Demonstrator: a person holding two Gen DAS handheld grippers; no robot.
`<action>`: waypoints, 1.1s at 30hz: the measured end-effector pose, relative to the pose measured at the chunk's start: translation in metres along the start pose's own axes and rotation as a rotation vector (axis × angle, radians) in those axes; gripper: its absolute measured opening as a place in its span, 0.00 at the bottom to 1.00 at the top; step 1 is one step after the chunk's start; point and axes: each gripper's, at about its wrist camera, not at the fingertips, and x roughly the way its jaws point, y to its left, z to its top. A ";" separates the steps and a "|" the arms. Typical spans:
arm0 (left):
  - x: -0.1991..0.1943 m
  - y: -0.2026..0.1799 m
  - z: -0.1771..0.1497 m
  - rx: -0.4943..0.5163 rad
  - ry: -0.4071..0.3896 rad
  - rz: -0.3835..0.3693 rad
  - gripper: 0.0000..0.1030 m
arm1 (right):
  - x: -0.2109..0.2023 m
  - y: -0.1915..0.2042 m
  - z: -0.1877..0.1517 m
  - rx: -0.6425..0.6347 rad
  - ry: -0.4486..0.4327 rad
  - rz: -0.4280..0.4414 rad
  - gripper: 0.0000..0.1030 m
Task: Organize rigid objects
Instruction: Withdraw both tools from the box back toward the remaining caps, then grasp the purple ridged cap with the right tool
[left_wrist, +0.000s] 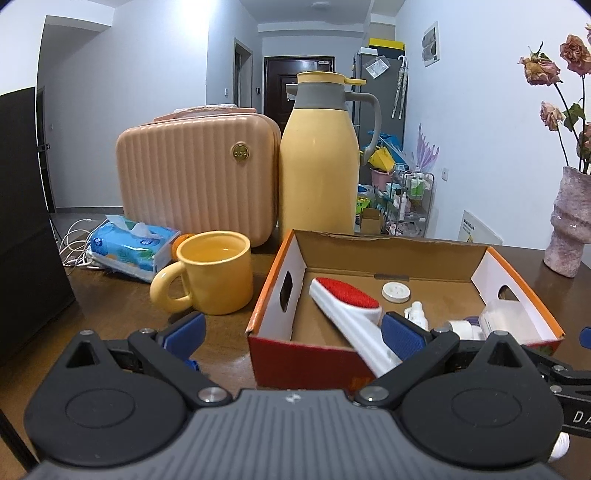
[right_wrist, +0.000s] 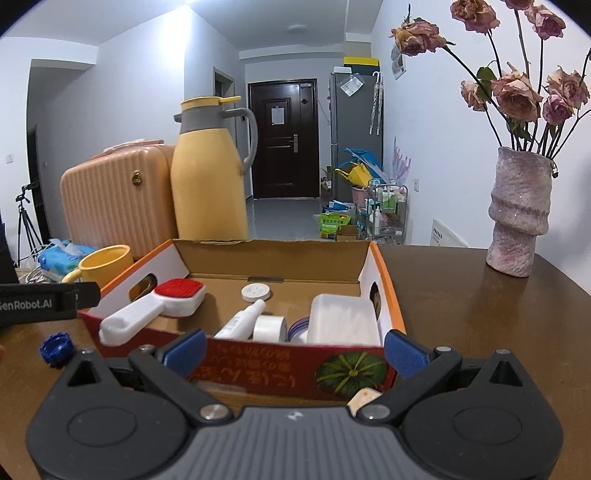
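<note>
Both claws apart, holding nothing.
Your left claw (left_wrist: 293, 334) is nearer the blue cap (right_wrist: 57, 349), loose on the surface (right_wrist: 461, 295) left of the box (right_wrist: 258, 363).

Only clear text is "GenRobot.AI" on the left gripper's (right_wrist: 48, 301) black arm — box (right_wrist: 258, 363) front has upside-down yellow lettering, unreadable.

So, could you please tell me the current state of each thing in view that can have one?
Left gripper: open, holding nothing.
Right gripper: open, holding nothing.
Cardboard box: open-topped, upright.
Lint brush: in the box, handle resting over the front wall.
Yellow mug: upright, outside the box.
Thermos: upright, lid shut.
Pink case: closed, upright.
Blue cap: loose on the table.
</note>
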 end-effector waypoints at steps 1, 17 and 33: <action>-0.003 0.002 -0.002 0.001 0.001 -0.001 1.00 | -0.002 0.001 -0.001 -0.002 0.001 0.002 1.00; -0.033 0.024 -0.031 0.010 0.027 -0.048 1.00 | -0.025 0.019 -0.029 -0.033 0.032 0.026 1.00; -0.036 0.045 -0.054 0.032 0.077 -0.087 1.00 | -0.023 0.039 -0.047 -0.082 0.095 0.046 1.00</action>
